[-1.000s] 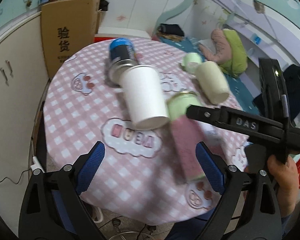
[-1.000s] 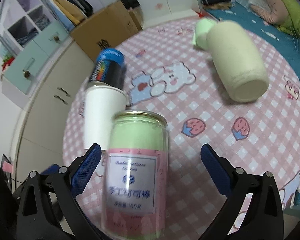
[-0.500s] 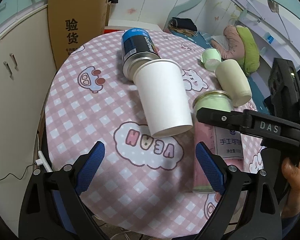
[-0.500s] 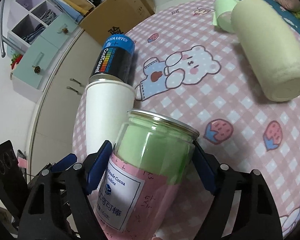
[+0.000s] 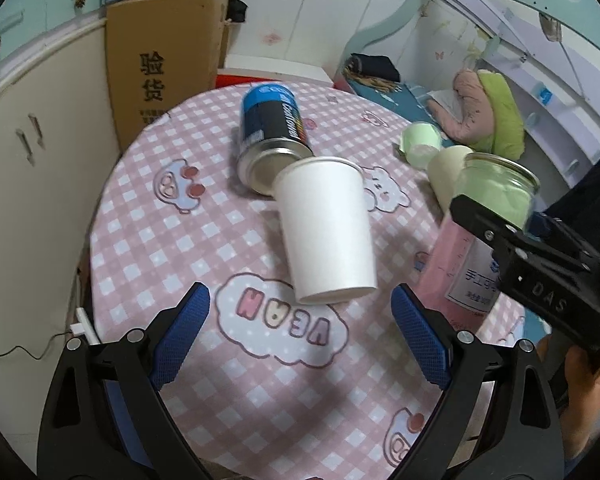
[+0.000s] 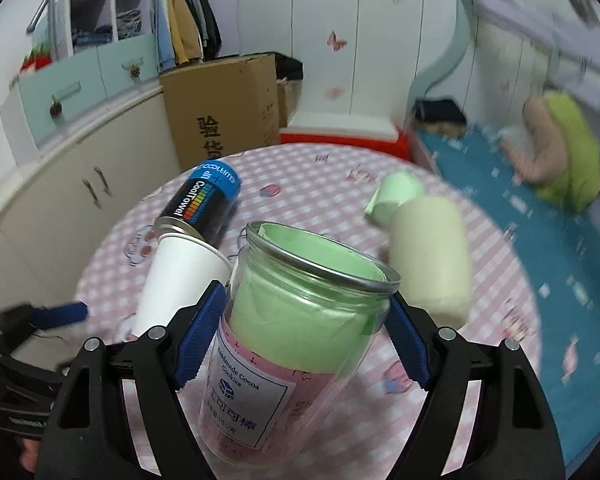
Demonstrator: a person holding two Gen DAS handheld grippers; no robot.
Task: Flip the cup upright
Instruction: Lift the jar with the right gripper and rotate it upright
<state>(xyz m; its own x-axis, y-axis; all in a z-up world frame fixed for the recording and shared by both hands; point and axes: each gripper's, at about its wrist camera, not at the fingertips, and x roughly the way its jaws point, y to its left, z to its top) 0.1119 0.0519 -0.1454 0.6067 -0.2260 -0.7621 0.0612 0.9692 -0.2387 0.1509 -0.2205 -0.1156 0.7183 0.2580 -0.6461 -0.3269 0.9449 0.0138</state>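
Note:
My right gripper [image 6: 302,322] is shut on a clear cup [image 6: 300,320] with a green and pink lining and a white label, and holds it tilted, mouth up and away. The same cup [image 5: 484,232] shows at the right of the left wrist view, near upright over the table. A white paper cup [image 5: 326,232] lies on its side in the middle of the table, also in the right wrist view [image 6: 176,280]. My left gripper [image 5: 300,332] is open and empty, just in front of the paper cup.
A blue and black can [image 5: 272,132] lies on its side behind the paper cup. A cream cup [image 6: 428,252] and a small green cup [image 6: 396,196] lie at the right. The round table [image 5: 148,240] has a pink checked cloth. A cardboard box [image 5: 164,64] stands behind.
My right gripper closed on the clear cup and swung it from lying towards upright. The left gripper moved a little closer to the paper cup.

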